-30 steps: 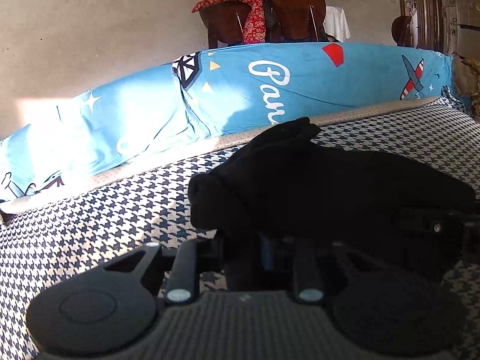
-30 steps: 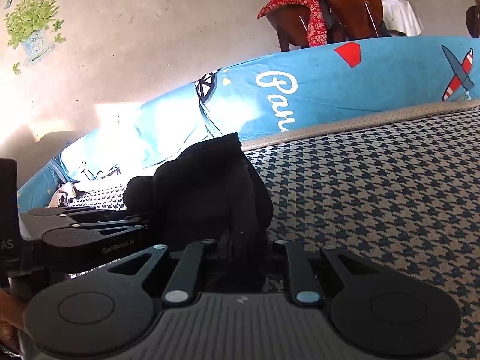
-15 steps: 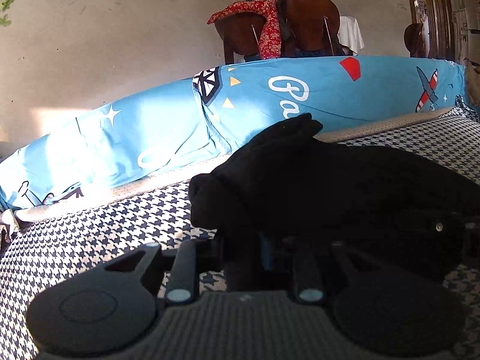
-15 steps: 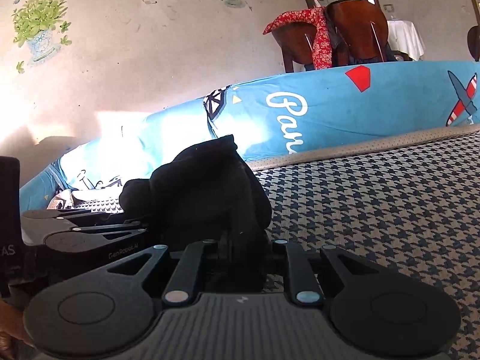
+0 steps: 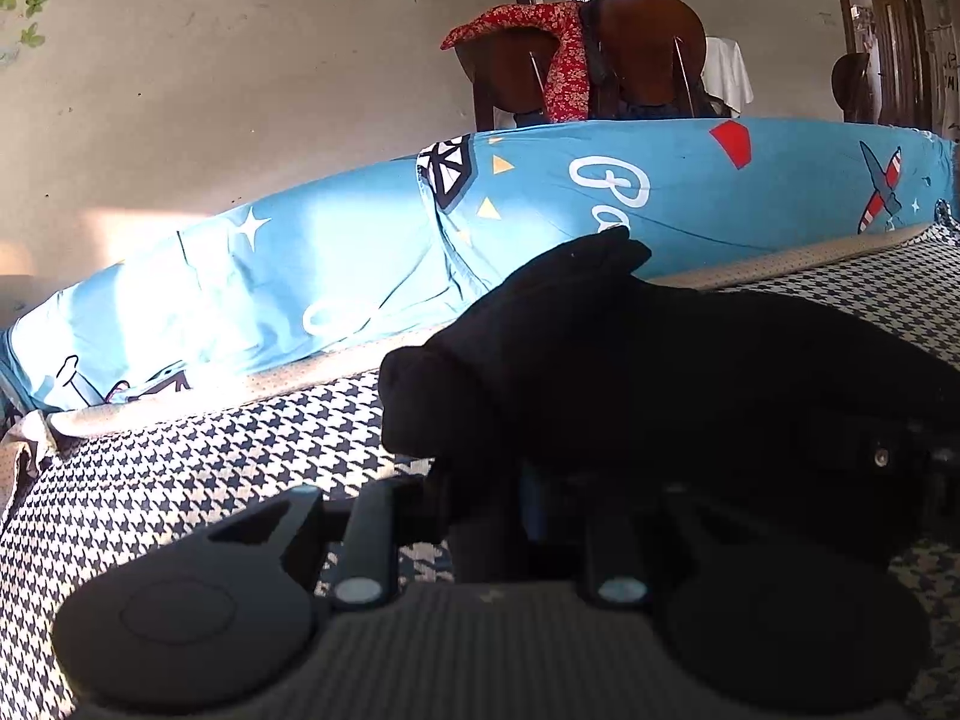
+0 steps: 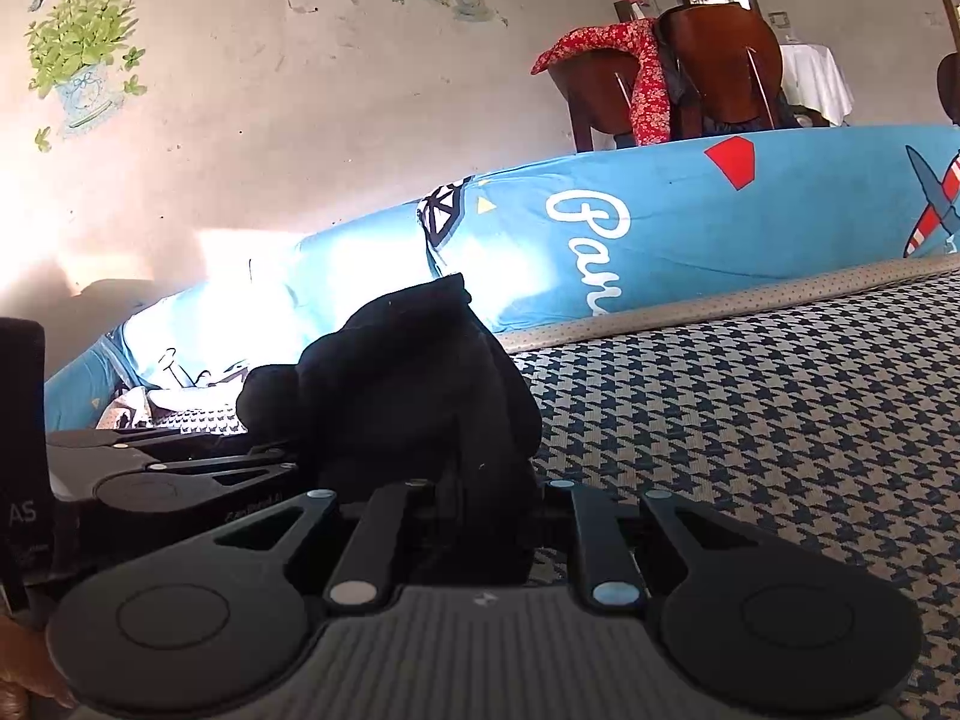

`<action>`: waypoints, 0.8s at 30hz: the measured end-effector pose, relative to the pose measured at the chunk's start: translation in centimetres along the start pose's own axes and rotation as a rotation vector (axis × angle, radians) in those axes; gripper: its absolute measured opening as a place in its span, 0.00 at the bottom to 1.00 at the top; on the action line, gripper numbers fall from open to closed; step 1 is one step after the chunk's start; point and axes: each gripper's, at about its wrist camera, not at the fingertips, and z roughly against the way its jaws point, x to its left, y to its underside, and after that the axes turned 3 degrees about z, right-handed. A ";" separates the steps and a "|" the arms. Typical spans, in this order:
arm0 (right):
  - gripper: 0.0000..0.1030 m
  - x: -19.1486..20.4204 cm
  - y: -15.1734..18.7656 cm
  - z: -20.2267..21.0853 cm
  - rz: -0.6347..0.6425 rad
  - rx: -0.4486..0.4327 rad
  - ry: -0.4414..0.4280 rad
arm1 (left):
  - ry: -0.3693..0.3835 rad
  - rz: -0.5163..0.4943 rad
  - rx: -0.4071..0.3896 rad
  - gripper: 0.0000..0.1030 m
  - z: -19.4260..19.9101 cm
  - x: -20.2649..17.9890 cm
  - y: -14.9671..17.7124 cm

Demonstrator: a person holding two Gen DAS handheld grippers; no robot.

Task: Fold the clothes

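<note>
Black garment (image 5: 600, 372) bunched, lumpy, peaked, on houndstooth cover (image 5: 180, 468).

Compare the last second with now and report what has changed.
Both views have tilted upward, so more wall shows above the blue bedding, which sits lower in frame. The left gripper and right gripper stay clamped on the black garment, bunched the same on the houndstooth cover.

Black garment (image 5: 630, 360), navy-and-white houndstooth cover (image 6: 780, 420), blue bolster (image 5: 690, 198)
</note>
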 end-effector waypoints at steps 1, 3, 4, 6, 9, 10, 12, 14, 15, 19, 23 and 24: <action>0.15 0.1 -0.1 0.0 0.001 -0.001 0.000 | -0.001 0.000 -0.001 0.20 0.0 0.1 0.0; 0.15 0.2 -0.1 -0.1 0.001 -0.002 -0.001 | -0.004 0.002 -0.001 0.20 0.0 0.2 0.0; 0.15 0.2 -0.2 -0.2 0.001 -0.001 -0.002 | -0.005 0.003 0.000 0.20 0.0 0.2 0.0; 0.15 0.3 -0.2 -0.2 0.002 -0.001 -0.004 | -0.007 0.005 0.000 0.20 -0.1 0.4 0.1; 0.15 0.3 -0.3 -0.3 0.004 0.000 -0.010 | -0.011 0.003 -0.001 0.20 -0.2 0.5 0.0; 0.15 0.3 -0.3 -0.3 0.005 0.000 -0.010 | -0.012 0.003 -0.002 0.20 -0.2 0.5 0.0; 0.15 0.4 -0.3 -0.4 0.007 0.000 -0.012 | -0.016 0.002 -0.004 0.20 -0.2 0.6 0.0; 0.15 0.4 -0.4 -0.4 0.008 0.000 -0.014 | -0.019 0.000 -0.005 0.20 -0.3 0.7 0.0; 0.15 0.5 -0.4 -0.4 0.009 0.000 -0.015 | -0.020 -0.001 -0.006 0.20 -0.3 0.7 0.0; 0.15 0.6 -0.4 -0.4 0.011 0.001 -0.017 | -0.024 -0.006 -0.005 0.20 -0.2 0.6 0.1; 0.15 0.6 -0.4 -0.3 0.011 0.002 -0.017 | -0.025 -0.013 -0.007 0.20 -0.2 0.5 0.2; 0.15 0.6 -0.4 -0.3 0.011 0.003 -0.017 | -0.024 -0.014 -0.007 0.20 -0.2 0.5 0.2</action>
